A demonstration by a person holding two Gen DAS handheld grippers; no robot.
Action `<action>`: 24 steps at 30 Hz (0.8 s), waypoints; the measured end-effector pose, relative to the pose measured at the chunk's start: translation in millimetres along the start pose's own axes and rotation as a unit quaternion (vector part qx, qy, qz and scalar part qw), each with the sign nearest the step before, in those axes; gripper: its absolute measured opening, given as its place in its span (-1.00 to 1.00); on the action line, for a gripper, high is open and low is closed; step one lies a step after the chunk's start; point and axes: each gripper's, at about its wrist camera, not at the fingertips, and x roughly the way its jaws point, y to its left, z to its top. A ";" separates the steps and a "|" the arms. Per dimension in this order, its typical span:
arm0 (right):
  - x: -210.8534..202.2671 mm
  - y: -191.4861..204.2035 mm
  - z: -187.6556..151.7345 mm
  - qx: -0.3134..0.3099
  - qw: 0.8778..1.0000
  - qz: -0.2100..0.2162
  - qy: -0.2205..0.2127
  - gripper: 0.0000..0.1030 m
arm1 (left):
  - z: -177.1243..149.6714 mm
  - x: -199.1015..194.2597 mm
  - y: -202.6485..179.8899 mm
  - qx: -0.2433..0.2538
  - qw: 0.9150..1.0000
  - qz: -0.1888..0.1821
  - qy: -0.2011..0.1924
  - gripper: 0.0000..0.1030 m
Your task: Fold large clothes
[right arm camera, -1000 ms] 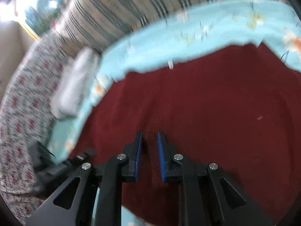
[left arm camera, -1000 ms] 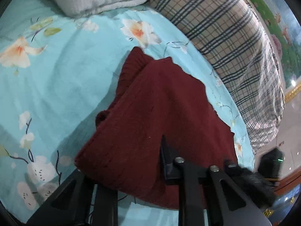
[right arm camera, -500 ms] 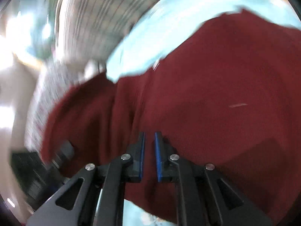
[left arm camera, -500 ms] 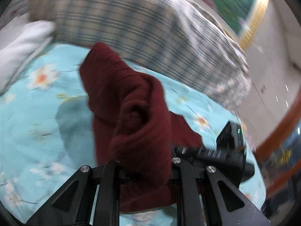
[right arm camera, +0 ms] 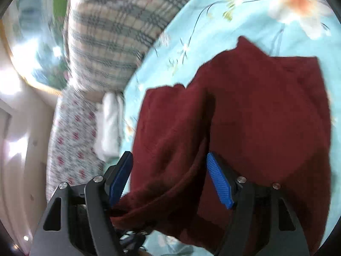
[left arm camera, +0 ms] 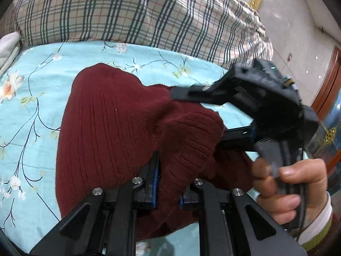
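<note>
Right gripper (right arm camera: 170, 179) jaws just opened around sweater (right arm camera: 255, 115), formerly closed.

The bed (left arm camera: 38, 145) is covered by a light turquoise sheet printed with pale blossoms and thin dark branches. A dark red ribbed knit sweater (left arm camera: 106, 132) lies on the sheet, its near part bunched and lifted off it. Along the far edge rests a beige quilt with dark green plaid lines (left arm camera: 132, 15). Beside it, at the sheet's edge, sits a folded white cloth (left arm camera: 8, 47). A cloth with small red flowers (right arm camera: 70, 136) hangs beyond the white one.
</note>
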 end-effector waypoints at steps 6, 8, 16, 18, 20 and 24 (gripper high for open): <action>32.9 10.3 15.0 -0.016 0.999 -0.006 0.031 -0.50 | 0.6 -9.6 -5.2 0.008 1.000 0.004 -0.013 -0.76; 29.9 13.9 20.1 -0.025 0.999 0.006 0.029 -0.63 | 5.9 -10.8 -10.5 0.014 1.000 0.007 -0.015 -0.76; -61.7 25.1 27.3 -0.106 0.993 -0.012 -0.054 -0.65 | 26.3 -2.2 -68.1 0.040 0.998 -0.046 -0.015 -0.75; -65.6 4.0 25.3 -0.098 0.993 -0.051 -0.051 -0.65 | 19.4 19.1 -75.7 0.041 0.998 -0.053 0.009 -0.75; -62.4 -20.0 21.3 -0.090 0.991 -0.087 -0.044 -0.65 | 10.0 39.6 -79.6 0.042 0.997 -0.057 0.037 -0.75; -54.3 -50.9 16.3 -0.069 0.992 -0.104 -0.037 -0.65 | -9.3 63.9 -87.4 0.068 0.995 -0.042 0.061 -0.75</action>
